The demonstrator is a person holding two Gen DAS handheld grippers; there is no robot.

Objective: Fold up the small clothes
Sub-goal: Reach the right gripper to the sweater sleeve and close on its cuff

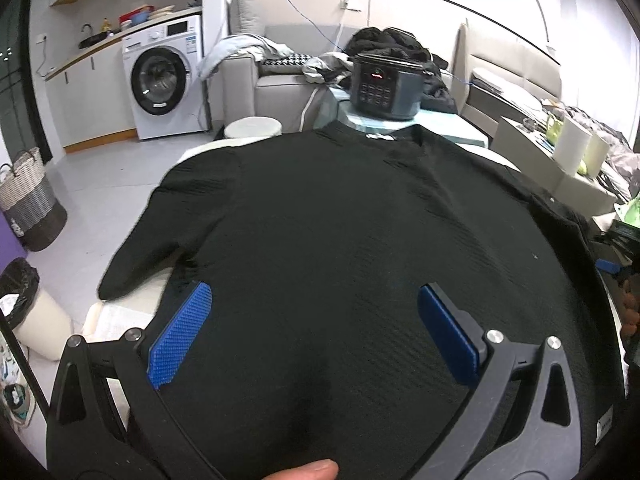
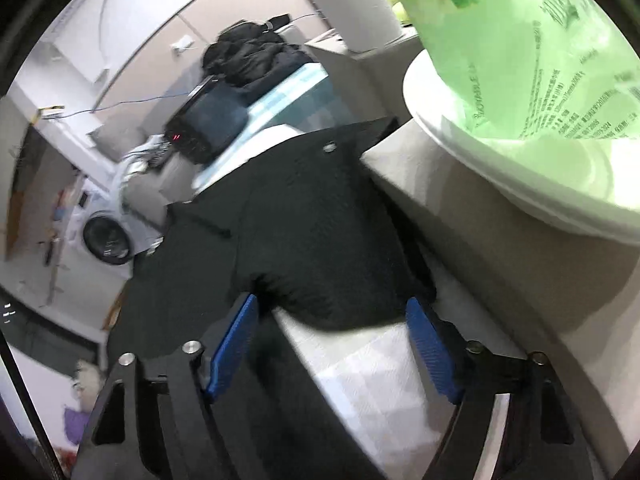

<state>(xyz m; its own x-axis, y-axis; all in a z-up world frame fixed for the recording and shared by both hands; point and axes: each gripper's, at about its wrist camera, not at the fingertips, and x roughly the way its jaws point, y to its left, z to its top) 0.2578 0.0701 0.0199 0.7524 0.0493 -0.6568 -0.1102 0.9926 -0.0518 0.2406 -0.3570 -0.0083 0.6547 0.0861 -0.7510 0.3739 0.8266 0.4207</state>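
Note:
A black short-sleeved top (image 1: pixel 340 220) lies spread flat on a white table (image 1: pixel 120 312), collar at the far end. My left gripper (image 1: pixel 314 304) is open, its blue pads just above the shirt's near hem area, holding nothing. In the right wrist view the shirt's right sleeve (image 2: pixel 320 240) lies at the table's right side. My right gripper (image 2: pixel 332 316) is open, its jaws on either side of the sleeve's end, not closed on it.
A dark rice cooker (image 1: pixel 386 86) stands beyond the collar. A white bowl (image 2: pixel 500 168) with a green plastic bag (image 2: pixel 520 40) sits on a ledge close to the right. Paper rolls (image 1: pixel 572 146), a sofa with clothes (image 1: pixel 280 68), a laundry basket (image 1: pixel 28 204) and a bin (image 1: pixel 28 308) surround the table.

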